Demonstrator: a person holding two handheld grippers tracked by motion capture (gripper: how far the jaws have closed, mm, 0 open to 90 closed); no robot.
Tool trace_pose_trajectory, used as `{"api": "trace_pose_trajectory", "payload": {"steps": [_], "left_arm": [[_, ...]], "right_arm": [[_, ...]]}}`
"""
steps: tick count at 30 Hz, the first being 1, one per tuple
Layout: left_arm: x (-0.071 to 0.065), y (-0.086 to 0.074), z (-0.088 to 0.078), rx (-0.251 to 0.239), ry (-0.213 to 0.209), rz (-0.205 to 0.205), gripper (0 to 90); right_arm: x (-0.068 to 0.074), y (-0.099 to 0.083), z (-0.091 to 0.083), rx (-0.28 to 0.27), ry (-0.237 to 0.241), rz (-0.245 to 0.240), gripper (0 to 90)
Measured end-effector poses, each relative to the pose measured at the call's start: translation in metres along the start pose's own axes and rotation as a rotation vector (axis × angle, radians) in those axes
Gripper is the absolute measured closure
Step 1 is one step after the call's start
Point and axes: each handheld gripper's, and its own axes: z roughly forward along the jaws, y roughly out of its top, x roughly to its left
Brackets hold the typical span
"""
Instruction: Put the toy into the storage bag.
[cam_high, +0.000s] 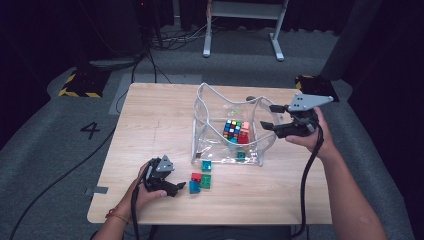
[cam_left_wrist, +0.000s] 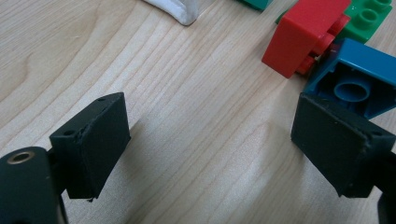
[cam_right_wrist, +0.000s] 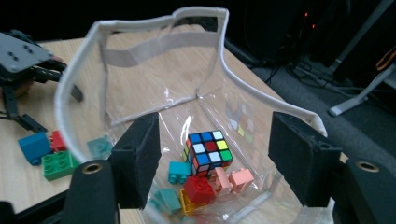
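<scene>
A clear plastic bag (cam_high: 202, 107) with a white rim stands open on the wooden table (cam_high: 150, 125). Inside it lie a colour cube (cam_high: 232, 129) and several bricks. In the right gripper view the cube (cam_right_wrist: 208, 151) sits beside a red brick (cam_right_wrist: 198, 189), a pink brick (cam_right_wrist: 233, 179) and a teal brick (cam_right_wrist: 180, 171). My right gripper (cam_high: 267, 116) hovers open at the bag's right rim with nothing between its jaws. My left gripper (cam_high: 180, 189) rests open on the table, one pad (cam_left_wrist: 336, 140) right against a blue brick (cam_left_wrist: 359, 79). Red (cam_left_wrist: 303, 37) and green (cam_left_wrist: 369, 16) bricks lie just beyond.
A teal brick (cam_high: 206, 165) lies outside the bag's front wall. Bare wood spreads over the table's left half and along its front edge. Beyond the table are grey floor, cables (cam_high: 150, 60) and a white frame's legs (cam_high: 242, 30).
</scene>
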Motion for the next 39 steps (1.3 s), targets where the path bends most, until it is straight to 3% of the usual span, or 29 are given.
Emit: {"api": "trace_pose_trajectory", "payload": {"steps": [4,10,14,17,19,23,27,34,39], "left_arm": [[0.0,0.0,0.0,0.001,0.001,0.0,11.6],[0.0,0.0,0.0,0.001,0.001,0.0,11.6],[0.0,0.0,0.0,0.001,0.002,-0.001,11.6],[0.0,0.0,0.0,0.0,0.001,-0.003,11.6],[0.0,0.0,0.0,0.001,0.003,-0.002,11.6],[0.0,0.0,0.0,-0.001,0.001,-0.002,11.6],[0.0,0.0,0.0,-0.001,0.001,-0.003,11.6],[0.0,0.0,0.0,-0.001,0.001,-0.004,11.6],[0.0,0.0,0.0,-0.001,0.001,-0.004,11.6]], "right_arm": [[0.016,-0.006,-0.016,-0.059,0.02,-0.002,35.5],[0.037,-0.02,-0.025,-0.106,0.049,-0.009,35.7],[0.052,-0.032,-0.022,-0.123,0.073,0.016,36.9],[0.064,-0.039,-0.019,-0.132,0.077,-0.001,37.7],[0.072,-0.044,-0.015,-0.152,0.113,0.003,38.9],[0.087,-0.052,-0.008,-0.142,0.135,-0.036,40.0],[0.104,-0.06,0.006,-0.136,0.18,-0.027,41.3],[0.132,-0.081,0.052,-0.018,0.265,-0.059,41.9],[0.141,-0.09,0.079,0.039,0.308,-0.052,41.6]]}}
